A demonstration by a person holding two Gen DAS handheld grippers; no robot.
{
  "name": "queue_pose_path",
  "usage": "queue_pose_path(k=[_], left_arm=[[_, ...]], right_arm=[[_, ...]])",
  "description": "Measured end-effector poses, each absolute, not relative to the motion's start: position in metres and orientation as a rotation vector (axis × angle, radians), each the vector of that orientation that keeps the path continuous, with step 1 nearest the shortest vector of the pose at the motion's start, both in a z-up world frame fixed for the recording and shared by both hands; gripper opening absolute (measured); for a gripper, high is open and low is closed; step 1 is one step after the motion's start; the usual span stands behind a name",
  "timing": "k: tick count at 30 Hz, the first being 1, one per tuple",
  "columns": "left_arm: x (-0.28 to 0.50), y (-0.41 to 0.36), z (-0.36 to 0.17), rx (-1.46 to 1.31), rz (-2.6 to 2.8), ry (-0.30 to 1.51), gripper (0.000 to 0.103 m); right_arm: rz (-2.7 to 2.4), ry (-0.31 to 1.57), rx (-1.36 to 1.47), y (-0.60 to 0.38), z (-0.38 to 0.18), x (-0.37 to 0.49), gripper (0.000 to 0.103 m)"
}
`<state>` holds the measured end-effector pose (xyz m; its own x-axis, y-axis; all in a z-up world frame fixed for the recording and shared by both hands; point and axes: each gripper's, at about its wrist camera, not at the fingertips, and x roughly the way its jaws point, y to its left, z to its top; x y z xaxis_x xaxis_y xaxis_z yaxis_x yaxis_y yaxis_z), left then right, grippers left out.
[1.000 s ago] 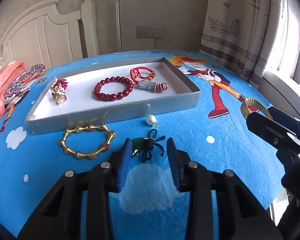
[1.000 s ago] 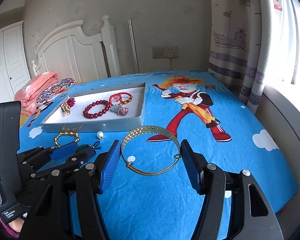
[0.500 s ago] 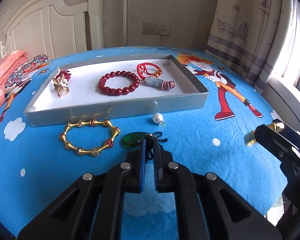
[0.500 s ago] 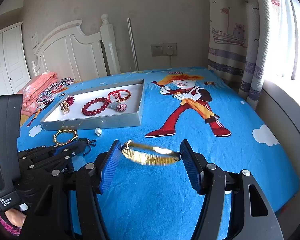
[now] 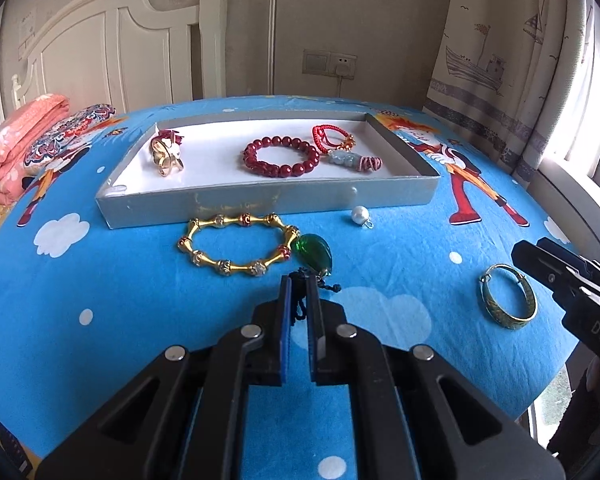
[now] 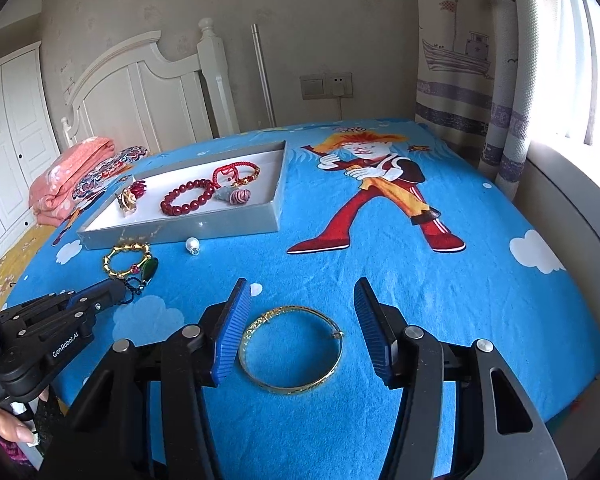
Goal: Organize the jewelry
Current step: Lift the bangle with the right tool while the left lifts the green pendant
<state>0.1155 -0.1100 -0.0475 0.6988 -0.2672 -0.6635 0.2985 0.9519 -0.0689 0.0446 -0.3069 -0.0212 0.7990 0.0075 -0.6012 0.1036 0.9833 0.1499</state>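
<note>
blue cartoon bedspread (image 6: 420,300) under both my tools. my left gripper (image 5: 299,280) is pinched tight on the black cord of the green pendant (image 5: 314,254), which touches the gold bead bracelet (image 5: 236,249) before the grey tray (image 5: 260,204). my right gripper (image 6: 300,326) has just been narrowing, its pads apart around the flat-lying gold bangle (image 6: 292,350), not pressing it.

Counted: one tray (image 5: 236,204); four pieces inside it (far side); four pieces loose on the blue cloth (image 5: 100,304), near side.
</note>
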Motion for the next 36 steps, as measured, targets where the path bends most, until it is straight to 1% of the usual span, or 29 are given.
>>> queue_pose_path(k=[3, 5, 7, 8, 9, 10, 12, 13, 14, 15, 18, 20, 23, 24, 25, 26, 29, 36], left_arm=[[0.114, -0.112, -0.049, 0.052, -0.317, 0.725, 0.008], [0.113, -0.114, -0.048, 0.056, -0.320, 0.718, 0.013], [0.113, -0.117, -0.048, 0.062, -0.318, 0.715, 0.023], [0.115, -0.119, -0.048, 0.066, -0.319, 0.718, 0.026], [0.116, -0.122, -0.049, 0.072, -0.326, 0.730, 0.034], [0.119, -0.125, -0.052, 0.078, -0.334, 0.746, 0.038], [0.118, -0.131, -0.053, 0.101, -0.327, 0.735, 0.038], [0.117, -0.134, -0.054, 0.120, -0.325, 0.730, 0.034], [0.115, -0.135, -0.054, 0.129, -0.323, 0.724, 0.026], [0.115, -0.136, -0.054, 0.132, -0.319, 0.722, 0.007], [0.115, -0.132, -0.054, 0.112, -0.332, 0.728, 0.007], [0.115, -0.130, -0.053, 0.106, -0.336, 0.731, 0.007], [0.114, -0.131, -0.053, 0.113, -0.343, 0.730, 0.007], [0.114, -0.132, -0.053, 0.115, -0.345, 0.729, 0.007], [0.114, -0.132, -0.053, 0.117, -0.347, 0.727, 0.007], [0.113, -0.133, -0.054, 0.118, -0.348, 0.725, 0.007], [0.111, -0.135, -0.053, 0.113, -0.365, 0.720, 0.007], [0.093, -0.148, -0.042, 0.143, -0.410, 0.642, 0.007]], right_arm=[[-0.065, 0.631, 0.180, -0.311, -0.020, 0.041, 0.053], [-0.074, 0.624, 0.182, -0.315, -0.018, 0.039, 0.055], [-0.088, 0.621, 0.189, -0.321, -0.018, 0.037, 0.059], [-0.094, 0.623, 0.190, -0.324, -0.019, 0.036, 0.062], [-0.101, 0.628, 0.189, -0.326, -0.021, 0.035, 0.062], [-0.105, 0.637, 0.185, -0.328, -0.023, 0.035, 0.063], [-0.104, 0.658, 0.175, -0.328, -0.027, 0.034, 0.064], [-0.100, 0.665, 0.168, -0.327, -0.029, 0.032, 0.064], [-0.095, 0.672, 0.162, -0.325, -0.031, 0.030, 0.065], [-0.089, 0.675, 0.158, -0.322, -0.032, 0.028, 0.065], [-0.055, 0.676, 0.137, -0.310, -0.034, 0.024, 0.071], [-0.037, 0.678, 0.105, -0.299, -0.036, 0.026, 0.078], [-0.045, 0.702, 0.048, -0.287, -0.048, 0.032, 0.079], [-0.053, 0.680, 0.029, -0.284, -0.050, 0.031, 0.079], [-0.049, 0.672, 0.026, -0.284, -0.050, 0.031, 0.073], [-0.040, 0.668, 0.031, -0.284, -0.050, 0.031, 0.058], [-0.063, 0.662, 0.029, -0.289, -0.049, 0.032, 0.057], [-0.125, 0.612, 0.077, -0.307, -0.039, 0.025, 0.057]])
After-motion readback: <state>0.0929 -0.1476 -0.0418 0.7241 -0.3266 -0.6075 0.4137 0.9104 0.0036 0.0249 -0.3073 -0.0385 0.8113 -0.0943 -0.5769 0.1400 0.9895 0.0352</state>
